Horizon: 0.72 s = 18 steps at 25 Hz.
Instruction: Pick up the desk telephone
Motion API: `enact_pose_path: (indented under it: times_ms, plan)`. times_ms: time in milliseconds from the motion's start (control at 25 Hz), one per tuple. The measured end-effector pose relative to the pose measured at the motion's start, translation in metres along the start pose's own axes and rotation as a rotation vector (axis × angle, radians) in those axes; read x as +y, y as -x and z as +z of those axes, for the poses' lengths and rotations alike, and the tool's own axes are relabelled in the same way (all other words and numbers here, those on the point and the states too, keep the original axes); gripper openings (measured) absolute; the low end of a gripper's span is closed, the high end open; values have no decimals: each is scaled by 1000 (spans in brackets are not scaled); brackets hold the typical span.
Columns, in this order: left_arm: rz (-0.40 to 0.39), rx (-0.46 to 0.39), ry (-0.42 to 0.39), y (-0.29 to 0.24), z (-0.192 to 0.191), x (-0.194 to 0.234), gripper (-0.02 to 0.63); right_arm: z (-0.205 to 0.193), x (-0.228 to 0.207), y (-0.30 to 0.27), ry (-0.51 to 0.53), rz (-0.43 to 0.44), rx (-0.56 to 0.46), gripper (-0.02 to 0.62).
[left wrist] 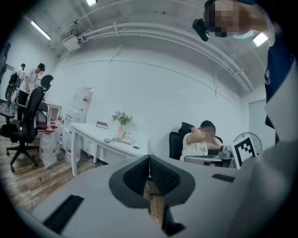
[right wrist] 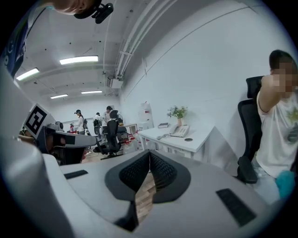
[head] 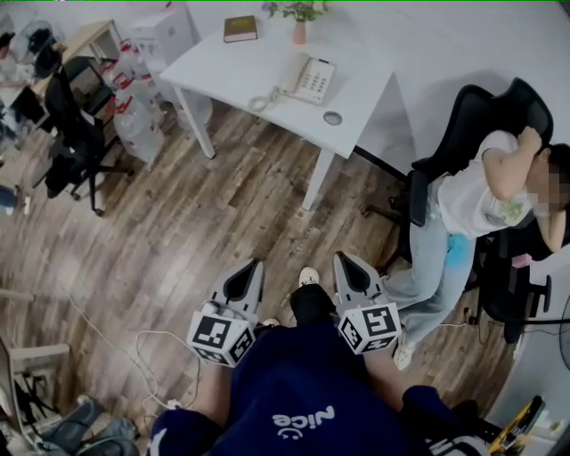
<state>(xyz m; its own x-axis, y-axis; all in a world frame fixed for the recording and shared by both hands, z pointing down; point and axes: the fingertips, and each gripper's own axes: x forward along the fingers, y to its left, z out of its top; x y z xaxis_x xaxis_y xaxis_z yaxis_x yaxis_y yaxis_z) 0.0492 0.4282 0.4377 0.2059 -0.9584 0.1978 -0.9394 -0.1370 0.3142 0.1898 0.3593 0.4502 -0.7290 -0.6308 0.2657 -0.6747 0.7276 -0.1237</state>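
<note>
The white desk telephone (head: 307,78) sits on a white desk (head: 240,71) far ahead in the head view, its coiled cord (head: 264,100) trailing left. It also shows small in the left gripper view, telephone (left wrist: 125,137), and in the right gripper view, telephone (right wrist: 179,130). My left gripper (head: 250,271) and right gripper (head: 348,264) hang side by side over the wooden floor, well short of the desk. Both are shut with nothing between the pads.
A person (head: 472,209) sits in a black office chair (head: 499,107) to the right of the desk. A book (head: 240,28) and a potted plant (head: 299,20) stand on the desk's far edge. Water bottles (head: 134,107) and another black chair (head: 76,134) stand at the left. Cables (head: 134,343) lie on the floor.
</note>
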Motion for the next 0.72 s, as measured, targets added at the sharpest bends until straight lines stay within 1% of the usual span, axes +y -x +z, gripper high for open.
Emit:
enact_pose_path:
  times_ms: [120, 360, 520, 720]
  plan:
    - [10, -1, -7, -35, 10, 2, 17, 13, -24, -28, 10, 34, -3, 23]
    - [-2, 1, -6, -117, 30, -3, 17, 34, -88, -71, 15, 54, -1, 23]
    - [-12, 33, -12, -161, 28, -12, 17, 39, -132, -91, -13, 48, 13, 23]
    - [-2, 73, 9, -199, 20, -18, 17, 41, -168, -108, -31, 56, 29, 23]
